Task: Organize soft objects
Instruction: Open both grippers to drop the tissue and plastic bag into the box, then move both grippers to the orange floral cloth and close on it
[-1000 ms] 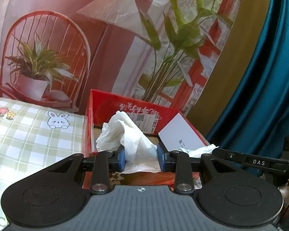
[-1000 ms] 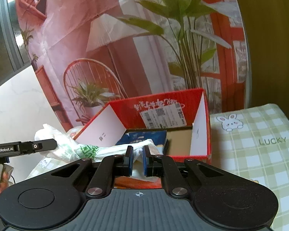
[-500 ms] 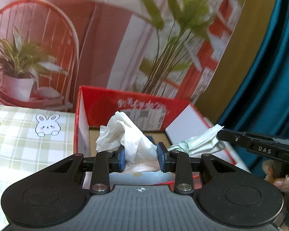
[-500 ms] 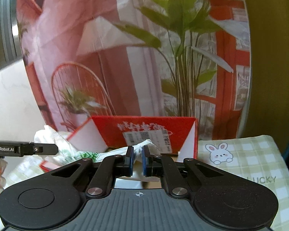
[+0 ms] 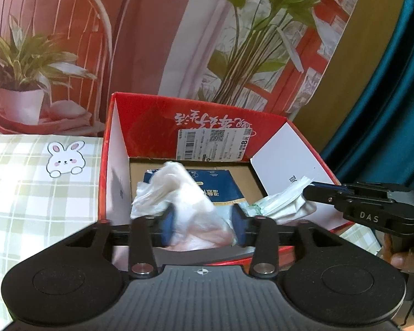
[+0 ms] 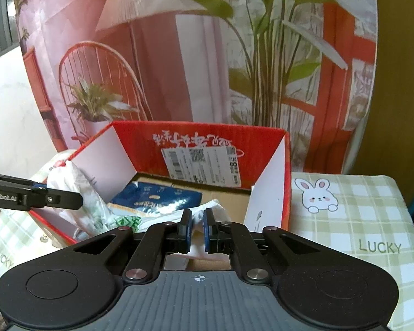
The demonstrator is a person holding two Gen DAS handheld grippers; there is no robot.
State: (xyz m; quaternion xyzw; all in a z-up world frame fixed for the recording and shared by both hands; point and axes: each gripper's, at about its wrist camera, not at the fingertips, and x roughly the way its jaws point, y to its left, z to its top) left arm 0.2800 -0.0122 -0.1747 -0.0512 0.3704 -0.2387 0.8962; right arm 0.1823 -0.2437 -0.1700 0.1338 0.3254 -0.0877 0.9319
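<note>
Left claw (image 5: 204,227) jaws have just been opening, pads released from the white plastic bag (image 5: 179,201), which still sits between them over the red box (image 5: 207,115), so the drop is underway. Right claw (image 6: 197,230) is clenched on a green-printed bag (image 6: 140,219) above the box's near edge; inside lies a blue packet (image 6: 157,195).

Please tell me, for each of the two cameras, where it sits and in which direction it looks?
Left wrist: sits on the left gripper, looks forward and down into the red box; its own fingers, just opened around a white plastic bag, and the right gripper show.
Right wrist: sits on the right gripper, shut on a white-green bag, faces the same box; the left gripper shows.
Shared: box, blue packet, bunny cloth.
</note>
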